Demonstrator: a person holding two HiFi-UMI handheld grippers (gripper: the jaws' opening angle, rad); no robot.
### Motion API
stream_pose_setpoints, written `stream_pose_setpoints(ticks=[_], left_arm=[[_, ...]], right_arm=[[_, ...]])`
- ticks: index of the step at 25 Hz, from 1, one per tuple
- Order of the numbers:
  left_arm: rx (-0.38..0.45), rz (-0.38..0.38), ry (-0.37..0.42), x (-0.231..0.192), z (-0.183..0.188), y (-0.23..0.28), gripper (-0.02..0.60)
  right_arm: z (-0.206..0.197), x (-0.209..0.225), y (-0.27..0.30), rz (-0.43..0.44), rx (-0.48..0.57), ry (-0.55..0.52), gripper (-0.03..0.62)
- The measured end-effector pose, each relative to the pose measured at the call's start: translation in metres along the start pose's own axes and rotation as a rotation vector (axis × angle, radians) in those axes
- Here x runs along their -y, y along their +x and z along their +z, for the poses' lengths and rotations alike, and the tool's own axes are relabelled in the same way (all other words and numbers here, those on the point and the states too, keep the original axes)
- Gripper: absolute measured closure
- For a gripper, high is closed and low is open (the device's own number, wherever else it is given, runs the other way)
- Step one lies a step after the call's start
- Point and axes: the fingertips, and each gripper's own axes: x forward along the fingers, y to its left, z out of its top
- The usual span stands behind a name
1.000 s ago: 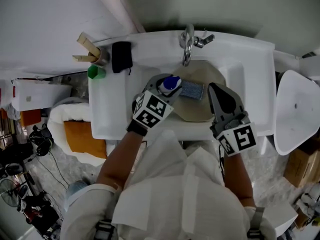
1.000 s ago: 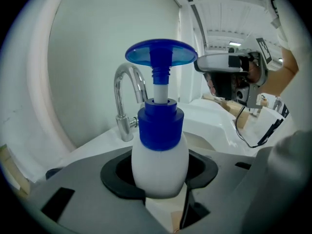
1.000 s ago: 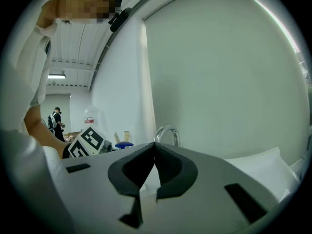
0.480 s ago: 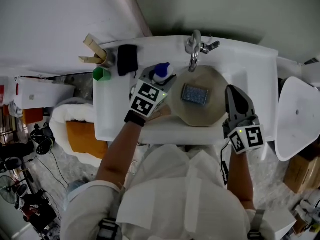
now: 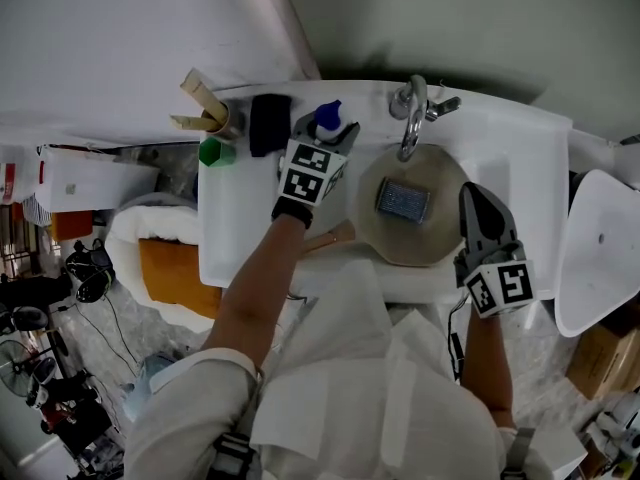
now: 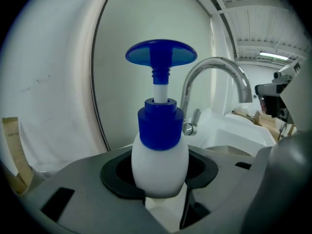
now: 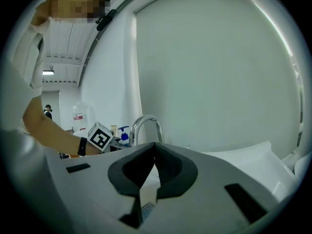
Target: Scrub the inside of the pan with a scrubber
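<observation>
Head view first: the pan (image 5: 385, 240) is seen sitting in the sink (image 5: 520, 138), right under the faucet (image 5: 411, 118), and the scrubber (image 5: 403, 201) is lying flat inside it, roughly in the middle, touched by neither gripper.

The left gripper (image 5: 326, 140) is parked off to the left of the faucet by the sink's back ledge. In the left gripper view its jaws are held partly apart and pinched on the white belly of a pump bottle (image 6: 159, 165) with a blue pump head. Whether the bottle is resting on the ledge or held just above it can't be made out.

The right gripper (image 5: 473, 200) is hovering over the right side of the pan, close to the scrubber. Its jaws are pressed fully together with nothing between them, as the right gripper view makes pretty clear.

So no scrubbing looks to be under way yet; the scrubber has to be picked up first, probably.

Handling guess: the scrubber looks like a small ribbed pad, so it's likely light and a bit squishy, maybe slick if soap is on it. It's best pinched from above across its narrower width, near the middle, so it isn't folded or flipped. The pan looks stiff and heavier, and may be slid around in the basin when pushed on.
</observation>
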Motion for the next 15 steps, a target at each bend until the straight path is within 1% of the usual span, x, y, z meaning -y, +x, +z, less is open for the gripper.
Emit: stream_pose_setpoints(ticks=[3,6,10,15], left_arm=[[0.038,0.078,-0.048,-0.024,0.002,0.009,0.375],[0.055,0.130,-0.075,-0.040,0.002,0.016,0.374],[0.055,0.156,-0.091,-0.052,0.003,0.029,0.374],[0.037,0.160,-0.090,-0.059,-0.002,0.042,0.374]], right_arm=[[-0.005,0.001,0.006,0.002,-0.020,0.001,0.586],[-0.010,0.003,0.011,0.005,-0.045,0.003,0.586],[-0.009,0.007,0.020,0.009,-0.058,-0.002,0.586],[-0.008,0.010,0.027,0.014,-0.059,-0.008,0.586]])
